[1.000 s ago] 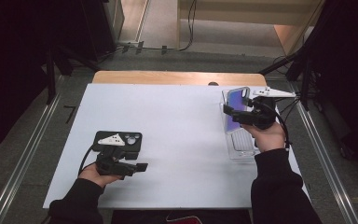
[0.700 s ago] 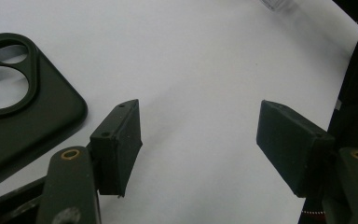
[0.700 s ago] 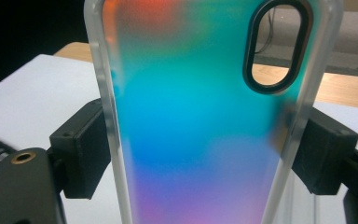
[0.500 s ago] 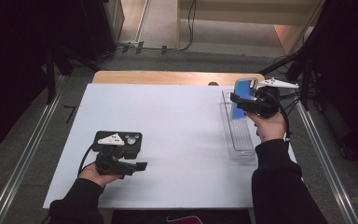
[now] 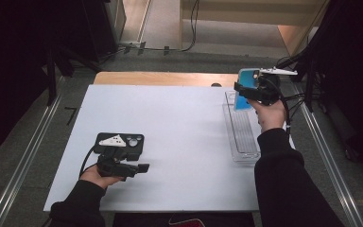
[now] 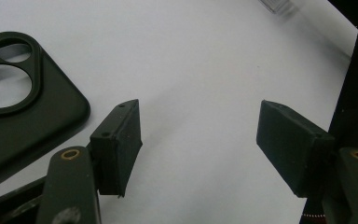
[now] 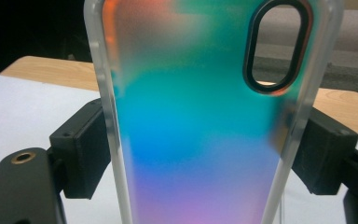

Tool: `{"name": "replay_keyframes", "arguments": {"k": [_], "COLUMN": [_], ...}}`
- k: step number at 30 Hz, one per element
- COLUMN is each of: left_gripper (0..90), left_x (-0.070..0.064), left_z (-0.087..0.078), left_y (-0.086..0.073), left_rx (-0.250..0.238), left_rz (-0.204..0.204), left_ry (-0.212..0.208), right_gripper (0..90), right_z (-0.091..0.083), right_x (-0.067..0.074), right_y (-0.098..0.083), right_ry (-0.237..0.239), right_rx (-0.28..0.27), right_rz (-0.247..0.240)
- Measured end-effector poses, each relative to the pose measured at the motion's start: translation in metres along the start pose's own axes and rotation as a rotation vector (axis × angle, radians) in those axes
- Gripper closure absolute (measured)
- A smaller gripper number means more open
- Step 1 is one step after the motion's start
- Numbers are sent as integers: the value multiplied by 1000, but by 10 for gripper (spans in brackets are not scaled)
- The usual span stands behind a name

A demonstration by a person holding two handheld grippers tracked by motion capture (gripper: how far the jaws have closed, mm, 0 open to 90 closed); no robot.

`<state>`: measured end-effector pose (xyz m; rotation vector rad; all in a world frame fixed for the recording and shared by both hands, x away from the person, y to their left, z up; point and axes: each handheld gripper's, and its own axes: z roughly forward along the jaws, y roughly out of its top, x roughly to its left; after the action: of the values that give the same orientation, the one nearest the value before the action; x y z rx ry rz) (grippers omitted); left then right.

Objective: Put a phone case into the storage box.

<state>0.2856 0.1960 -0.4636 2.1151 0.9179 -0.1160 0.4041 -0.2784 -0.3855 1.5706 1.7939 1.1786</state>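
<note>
Iridescent blue-green and translucent, the frosted plastic phone case (image 7: pixel 200 116) stands upright between the pads of your right gripper (image 5: pixel 257 90), clamped by its long edges, its oval camera cutout toward the top. In the high view the case (image 5: pixel 244 90) hangs in the air above the far end of the clear ribbed plastic tray (image 5: pixel 241 135) at the right side of the white table (image 5: pixel 184 123), lifted free of it. The step in hand looks like the carry: case out of the tray, not yet set down anywhere.

Across the table, well apart, your left gripper (image 5: pixel 123 168) rests low near the front edge with its jaws parted and nothing between them; the left gripper view shows bare white table in the gap. Just beyond it lies a flat black phone case with round camera holes (image 6: pixel 18 98), face down on the table and untouched.

Your next move likely calls for a steady swing inward with the grip kept firm, since slick plastic edges could slip, then a level placement on open table.
</note>
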Motion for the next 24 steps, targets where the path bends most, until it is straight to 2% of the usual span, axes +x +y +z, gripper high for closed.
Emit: {"name": "replay_keyframes", "arguments": {"k": [4, 7, 14, 18, 21, 24], "left_gripper": [310, 310, 310, 310, 310, 310], "left_x": [0, 0, 0, 0, 1, 1], "left_z": [0, 0, 0, 0, 0, 0], "left_y": [0, 0, 1, 0, 0, 0], "left_rx": [2, 0, 1, -2, -2, -4], "left_rz": [2, -1, 2, -2, 0, -1], "left_ry": [-1, -1, -2, -4, -6, -9], "right_gripper": [154, 153, 153, 152, 151, 150], "right_z": [12, 21, 42, 53, 62, 70], "right_x": [-6, -9, -12, -15, -17, -18], "right_y": [2, 2, 0, -4, -7, -11], "right_ry": [-13, -35, -43, -51, -64, -97], "right_rx": [11, 24, 47, 42, 47, 59], "right_rz": [19, 8, 8, 13, 11, 5]}}
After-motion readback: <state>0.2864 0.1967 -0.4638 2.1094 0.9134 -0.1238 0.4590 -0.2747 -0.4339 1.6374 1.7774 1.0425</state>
